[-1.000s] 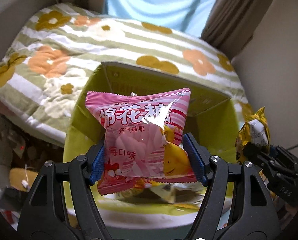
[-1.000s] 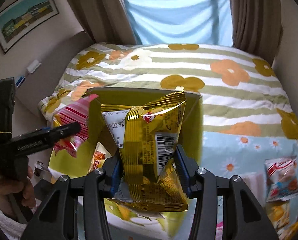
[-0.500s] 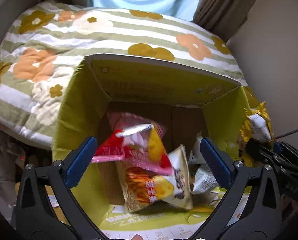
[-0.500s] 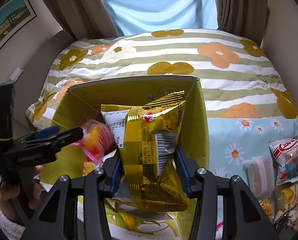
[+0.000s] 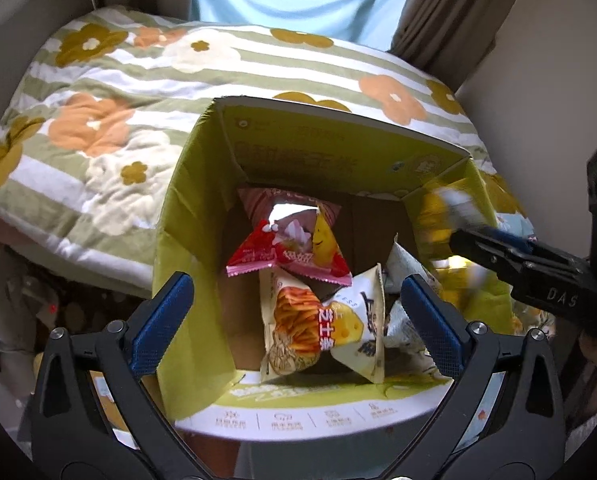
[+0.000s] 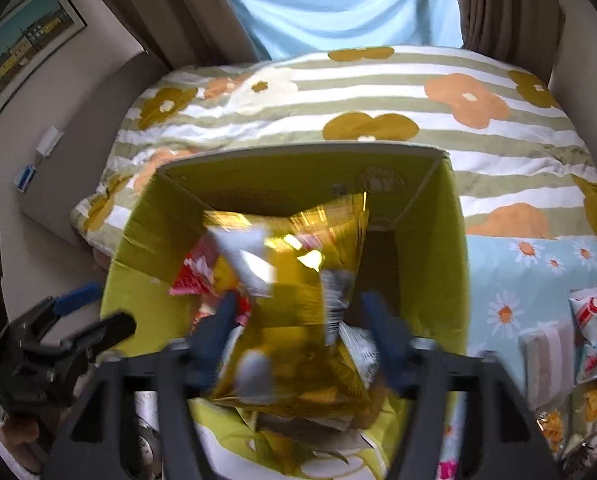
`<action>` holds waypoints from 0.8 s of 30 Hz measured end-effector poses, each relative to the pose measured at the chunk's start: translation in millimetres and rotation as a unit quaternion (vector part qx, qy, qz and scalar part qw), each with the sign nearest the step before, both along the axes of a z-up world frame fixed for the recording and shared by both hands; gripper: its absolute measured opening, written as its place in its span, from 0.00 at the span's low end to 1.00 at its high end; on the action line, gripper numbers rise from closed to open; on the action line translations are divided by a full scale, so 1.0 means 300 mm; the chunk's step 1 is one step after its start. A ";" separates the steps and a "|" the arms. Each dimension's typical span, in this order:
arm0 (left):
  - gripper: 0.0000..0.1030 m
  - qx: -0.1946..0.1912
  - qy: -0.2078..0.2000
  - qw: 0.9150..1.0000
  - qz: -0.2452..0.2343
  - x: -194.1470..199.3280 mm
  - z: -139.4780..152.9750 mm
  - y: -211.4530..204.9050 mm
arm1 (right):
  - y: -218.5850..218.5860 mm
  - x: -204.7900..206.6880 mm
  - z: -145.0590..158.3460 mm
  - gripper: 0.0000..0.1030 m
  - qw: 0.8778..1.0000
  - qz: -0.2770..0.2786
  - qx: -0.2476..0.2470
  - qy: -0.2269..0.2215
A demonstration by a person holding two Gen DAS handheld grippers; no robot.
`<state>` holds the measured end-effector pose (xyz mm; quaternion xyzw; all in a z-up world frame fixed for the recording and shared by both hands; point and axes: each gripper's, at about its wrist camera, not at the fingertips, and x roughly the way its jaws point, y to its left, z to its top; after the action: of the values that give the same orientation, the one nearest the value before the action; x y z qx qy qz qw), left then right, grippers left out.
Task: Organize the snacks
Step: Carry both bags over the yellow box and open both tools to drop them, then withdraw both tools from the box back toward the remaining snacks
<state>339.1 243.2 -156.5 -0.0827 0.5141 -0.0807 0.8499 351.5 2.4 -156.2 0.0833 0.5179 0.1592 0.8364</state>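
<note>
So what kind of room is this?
Most likely a bedroom. A bed with a flowery striped quilt fills the middle, curtains hang by the window behind it, and a framed picture is on the wall.

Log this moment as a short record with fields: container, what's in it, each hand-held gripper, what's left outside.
container: open yellow-green cardboard box beside the floral quilt
contents: pink marshmallow bag atop white cheese-stick bag
left hand-held gripper: open, empty, above the box
right hand-held gripper: blurred, jaws apart around the gold snack bag over the box; grip unclear
outside: several snack packets on the daisy-print cloth
</note>
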 end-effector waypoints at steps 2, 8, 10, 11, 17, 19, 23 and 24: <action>1.00 0.005 -0.005 1.000 0.003 -0.025 0.011 0.006 | 0.002 -0.013 0.003 1.00 1.000 0.000 0.006 -0.011; 1.00 0.002 -0.009 1.000 0.017 -0.099 0.016 0.025 | 0.014 -0.061 -0.001 1.00 1.000 0.029 -0.008 0.002; 1.00 -0.001 -0.010 1.000 0.015 -0.115 0.012 0.027 | 0.012 -0.081 0.008 1.00 1.000 0.029 -0.004 -0.001; 1.00 -0.001 -0.010 1.000 0.013 -0.121 0.011 0.026 | 0.010 -0.092 0.014 1.00 1.000 0.027 -0.004 -0.003; 1.00 0.014 -0.036 0.999 0.010 -0.150 0.029 0.011 | 0.001 -0.137 0.029 1.00 1.000 0.010 -0.008 -0.007; 1.00 0.010 -0.046 0.999 0.012 -0.156 0.036 0.009 | 0.000 -0.152 0.030 1.00 1.000 0.005 -0.013 -0.009; 1.00 0.008 -0.052 0.999 -0.001 -0.174 0.043 -0.009 | -0.010 -0.182 0.048 1.00 1.000 -0.008 -0.017 -0.016; 1.00 0.008 -0.055 0.998 -0.005 -0.179 0.047 -0.015 | -0.016 -0.192 0.055 1.00 1.000 -0.009 -0.016 -0.018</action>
<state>285.3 238.6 -142.4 -0.0687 0.4681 -0.0850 0.8769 294.0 -2.4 -139.7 0.0722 0.5046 0.1446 0.8481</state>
